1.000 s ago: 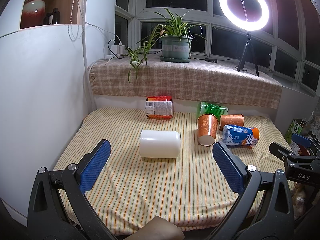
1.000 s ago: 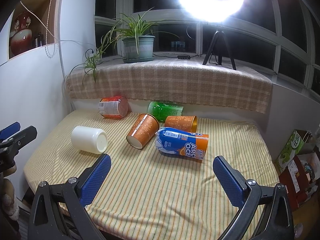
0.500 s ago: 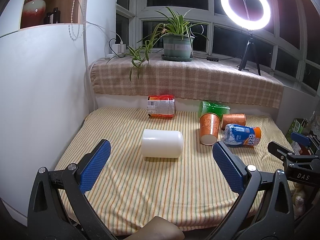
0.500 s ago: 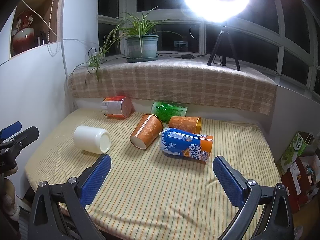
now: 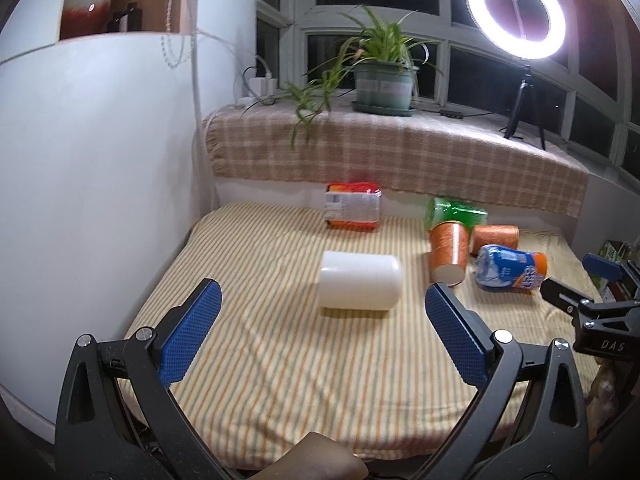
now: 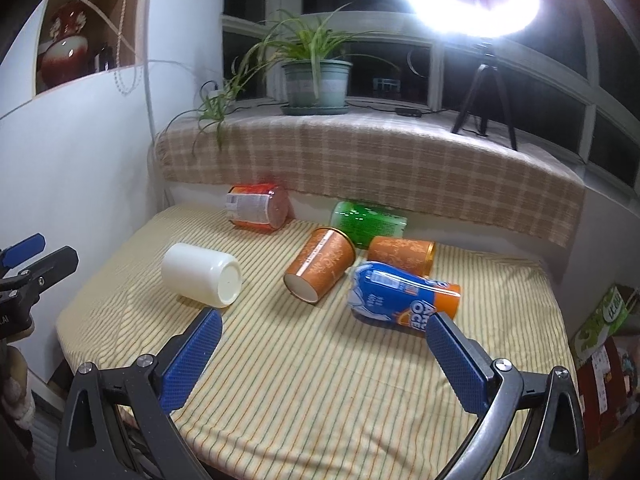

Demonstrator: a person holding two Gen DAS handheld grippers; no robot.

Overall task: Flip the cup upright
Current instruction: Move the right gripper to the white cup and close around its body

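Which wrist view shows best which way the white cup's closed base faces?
The right wrist view: the white cup lies on its side with its flat closed base turned toward that camera. The left wrist view shows only its side wall, end faces hidden.

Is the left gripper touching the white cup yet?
Apart. In the left wrist view the white cup lies on its side beyond the open left gripper, with striped cloth showing between cup and fingertips.

So the plain white plastic cup (image 5: 359,281) is lying on its side mid-frame in my left view, flat base (image 6: 229,286) facing my right camera, center-left there.
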